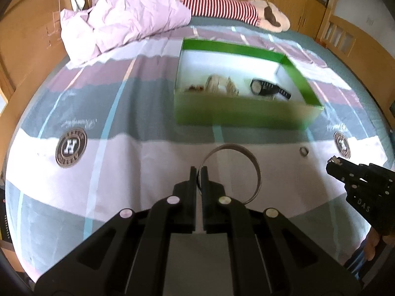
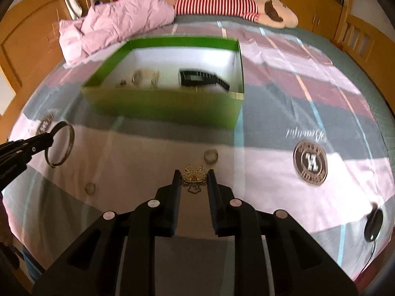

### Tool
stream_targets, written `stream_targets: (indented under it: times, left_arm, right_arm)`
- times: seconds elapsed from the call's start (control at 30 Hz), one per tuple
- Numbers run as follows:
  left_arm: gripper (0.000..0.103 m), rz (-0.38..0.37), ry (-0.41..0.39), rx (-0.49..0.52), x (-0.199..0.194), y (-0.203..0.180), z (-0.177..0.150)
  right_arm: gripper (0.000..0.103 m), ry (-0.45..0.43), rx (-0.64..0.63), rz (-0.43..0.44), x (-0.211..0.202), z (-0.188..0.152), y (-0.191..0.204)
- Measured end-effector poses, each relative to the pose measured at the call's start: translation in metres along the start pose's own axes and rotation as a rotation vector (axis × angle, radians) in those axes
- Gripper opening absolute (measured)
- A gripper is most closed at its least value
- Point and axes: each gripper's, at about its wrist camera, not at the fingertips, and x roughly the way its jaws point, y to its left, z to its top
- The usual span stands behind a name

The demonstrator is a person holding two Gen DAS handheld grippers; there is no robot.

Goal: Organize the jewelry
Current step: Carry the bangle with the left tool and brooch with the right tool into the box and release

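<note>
My left gripper (image 1: 199,172) is shut on a thin silver bangle (image 1: 254,165) and holds it above the bedsheet, in front of the green box (image 1: 237,112). The bangle (image 2: 70,138) and left gripper (image 2: 50,139) also show in the right wrist view. My right gripper (image 2: 193,176) is shut on a gold flower brooch (image 2: 193,176); it also shows in the left wrist view (image 1: 332,165). The green box (image 2: 160,106) holds a black watch (image 1: 269,88), a pale bracelet (image 1: 217,83) and small dark pieces. A small ring (image 2: 211,156) lies on the sheet just beyond the brooch.
A pink quilt (image 1: 123,22) and a striped plush toy (image 1: 222,7) lie at the far end of the bed. Another small ring (image 2: 90,188) lies on the sheet to the left. A black round object (image 2: 373,224) lies at the right. Wooden cupboards surround the bed.
</note>
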Motion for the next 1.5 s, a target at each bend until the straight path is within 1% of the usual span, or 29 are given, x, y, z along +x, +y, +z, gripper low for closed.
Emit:
stream_targets:
  times: [0.07, 0.17, 0.3, 0.4, 0.47, 0.5, 0.53, 0.6, 0.67, 0.77, 0.83, 0.93, 1.03, 1.07, 1.1, 1.13, 1.2, 1.23, 1.27, 1.3, 1.33, 1.4, 1.47, 1.5]
  left_arm:
    - [0.004, -0.005, -0.017, 0.001, -0.004, -0.003, 0.011]
    - [0.004, -0.005, -0.059, 0.011, -0.011, -0.01, 0.038]
    - [0.004, -0.018, -0.102, 0.022, -0.014, -0.02, 0.076]
    - [0.004, -0.02, -0.113, 0.021, -0.006, -0.025, 0.114]
    - [0.004, -0.021, -0.11, 0.014, 0.001, -0.027, 0.133]
    - [0.004, -0.016, -0.107, 0.014, 0.007, -0.029, 0.141]
    - [0.005, -0.013, -0.099, 0.017, 0.015, -0.031, 0.152]
    - [0.005, 0.004, -0.078, 0.026, 0.036, -0.034, 0.17]
    - [0.005, 0.025, -0.054, 0.033, 0.055, -0.036, 0.178]
    - [0.005, 0.051, -0.005, 0.033, 0.091, -0.034, 0.186]
    - [0.005, 0.064, 0.034, 0.022, 0.116, -0.03, 0.188]
    - [0.007, 0.071, 0.07, 0.009, 0.141, -0.026, 0.184]
    - [0.007, 0.074, 0.084, 0.009, 0.155, -0.026, 0.179]
    - [0.008, 0.073, 0.089, 0.008, 0.158, -0.025, 0.177]
    - [0.012, 0.074, 0.094, 0.006, 0.161, -0.026, 0.175]
    - [0.023, 0.073, 0.096, 0.005, 0.161, -0.027, 0.174]
    - [0.03, 0.079, 0.09, 0.011, 0.157, -0.029, 0.171]
    - [0.034, 0.07, 0.082, 0.019, 0.151, -0.03, 0.168]
    - [0.036, 0.066, 0.075, 0.022, 0.146, -0.03, 0.167]
    - [0.042, 0.061, 0.061, 0.024, 0.138, -0.031, 0.165]
    - [0.048, 0.059, 0.042, 0.026, 0.127, -0.031, 0.162]
    - [0.05, 0.064, -0.005, 0.03, 0.095, -0.028, 0.151]
    - [0.053, 0.047, -0.043, 0.024, 0.066, -0.023, 0.136]
    - [0.057, 0.049, -0.053, 0.016, 0.055, -0.019, 0.128]
  right_arm:
    - [0.021, -0.032, -0.023, -0.001, -0.008, 0.017, 0.003]
    - [0.021, -0.054, 0.0, 0.055, -0.016, 0.046, -0.001]
    - [0.021, -0.124, -0.007, 0.043, -0.029, 0.094, -0.003]
    - [0.021, -0.155, -0.013, 0.024, -0.027, 0.132, -0.005]
    - [0.021, -0.16, -0.007, 0.021, -0.02, 0.152, -0.007]
    - [0.021, -0.153, 0.006, 0.037, -0.013, 0.163, -0.01]
    - [0.021, -0.143, 0.019, 0.03, -0.003, 0.174, -0.013]
    - [0.021, -0.135, 0.018, 0.021, 0.012, 0.184, -0.014]
    - [0.021, -0.107, 0.029, 0.013, 0.036, 0.194, -0.019]
    - [0.021, -0.052, 0.055, 0.012, 0.076, 0.197, -0.025]
    - [0.021, -0.023, 0.053, -0.009, 0.103, 0.193, -0.028]
    - [0.021, 0.021, 0.064, -0.028, 0.131, 0.188, -0.034]
    - [0.021, 0.048, 0.064, -0.05, 0.148, 0.182, -0.035]
    - [0.025, 0.051, 0.061, -0.058, 0.15, 0.181, -0.034]
    - [0.037, 0.053, 0.054, -0.066, 0.152, 0.178, -0.033]
    - [0.042, 0.047, 0.045, -0.068, 0.151, 0.176, -0.032]
    - [0.043, 0.02, 0.035, -0.076, 0.141, 0.173, -0.03]
    - [0.044, 0.001, 0.044, -0.056, 0.13, 0.171, -0.03]
    - [0.049, -0.014, 0.062, -0.036, 0.121, 0.17, -0.032]
    - [0.055, -0.029, 0.082, -0.021, 0.111, 0.169, -0.035]
    - [0.056, -0.049, 0.109, -0.003, 0.094, 0.163, -0.038]
    - [0.056, -0.075, 0.125, 0.027, 0.065, 0.147, -0.045]
    - [0.056, -0.084, 0.129, 0.062, 0.042, 0.128, -0.052]
    - [0.056, -0.083, 0.131, 0.072, 0.033, 0.117, -0.056]
